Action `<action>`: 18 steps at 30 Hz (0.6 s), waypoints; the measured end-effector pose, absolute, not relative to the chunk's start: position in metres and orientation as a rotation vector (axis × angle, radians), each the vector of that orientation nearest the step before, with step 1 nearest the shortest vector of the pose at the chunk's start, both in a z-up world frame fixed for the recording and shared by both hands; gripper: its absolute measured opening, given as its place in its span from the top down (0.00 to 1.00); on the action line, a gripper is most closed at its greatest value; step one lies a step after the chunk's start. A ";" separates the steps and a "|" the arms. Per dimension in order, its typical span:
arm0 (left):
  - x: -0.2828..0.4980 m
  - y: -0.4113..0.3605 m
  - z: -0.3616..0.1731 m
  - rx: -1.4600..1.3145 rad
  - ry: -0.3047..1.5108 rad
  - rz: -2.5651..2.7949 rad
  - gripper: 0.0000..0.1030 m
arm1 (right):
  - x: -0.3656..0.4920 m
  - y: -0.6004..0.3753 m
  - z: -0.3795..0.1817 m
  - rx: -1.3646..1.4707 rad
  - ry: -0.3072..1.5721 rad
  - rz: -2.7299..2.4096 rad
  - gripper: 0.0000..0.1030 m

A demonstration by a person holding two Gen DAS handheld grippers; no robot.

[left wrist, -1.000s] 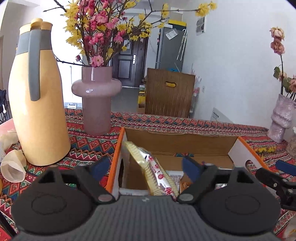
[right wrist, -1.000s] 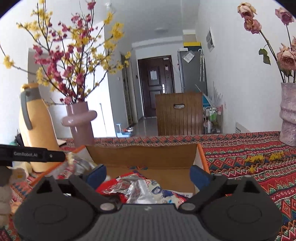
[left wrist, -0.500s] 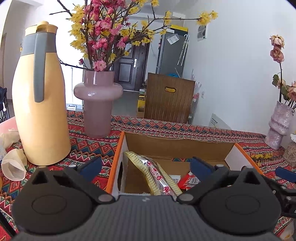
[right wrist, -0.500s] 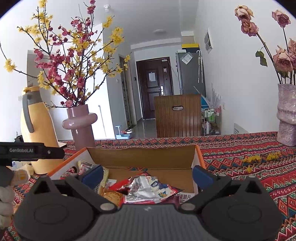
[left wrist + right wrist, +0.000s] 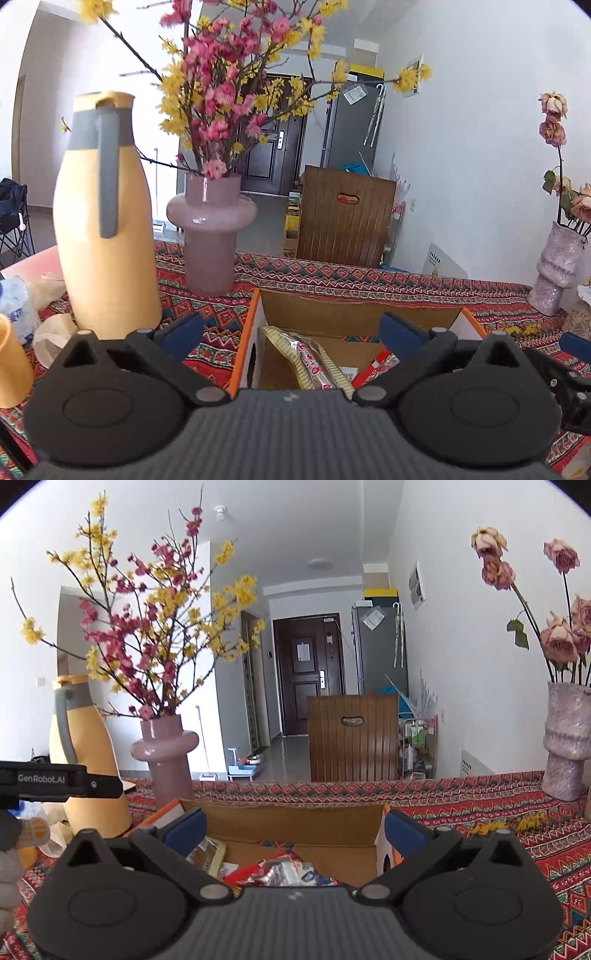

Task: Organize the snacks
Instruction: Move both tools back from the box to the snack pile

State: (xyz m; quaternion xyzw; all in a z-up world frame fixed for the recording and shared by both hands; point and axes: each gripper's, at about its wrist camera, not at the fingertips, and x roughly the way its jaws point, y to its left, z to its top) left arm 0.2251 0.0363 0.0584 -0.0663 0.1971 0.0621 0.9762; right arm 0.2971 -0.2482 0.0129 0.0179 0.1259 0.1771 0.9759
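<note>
Between our left gripper's (image 5: 291, 334) blue-padded fingers (image 5: 400, 332), spread wide and holding nothing, lies the open cardboard box (image 5: 354, 314) with its orange-edged walls. One finger hangs outside the box's left wall, over the patterned cloth, and the other over the box's inside. Within the box a long yellow snack packet (image 5: 306, 362) leans against the left wall, and a red wrapper (image 5: 373, 369) shows just beside it. Our right gripper (image 5: 293, 829) likewise has its fingers (image 5: 406, 830) wide apart and empty, poised above the same box (image 5: 291, 821); below them we see a crinkled red and silver snack bag (image 5: 284, 871) and a gold-brown packet (image 5: 207, 853) toward the left side. Whether either gripper is above or inside the box's rim, we cannot tell.

Outward on the desk (image 5: 369, 280), covered in a red zigzag cloth, a pink vase (image 5: 210, 236) of pink and yellow blossoms stands behind the box's left corner. A tall yellow jug (image 5: 103, 229) with a grey handle stands left of it. At the far right a pale vase (image 5: 567, 738) holds dried roses. Beyond the desk a brown wooden chair back (image 5: 352, 734) faces us.
</note>
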 end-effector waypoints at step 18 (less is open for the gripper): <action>0.165 0.068 0.036 -0.090 0.466 0.135 0.00 | 0.234 -0.259 -0.008 -0.011 0.351 0.396 0.00</action>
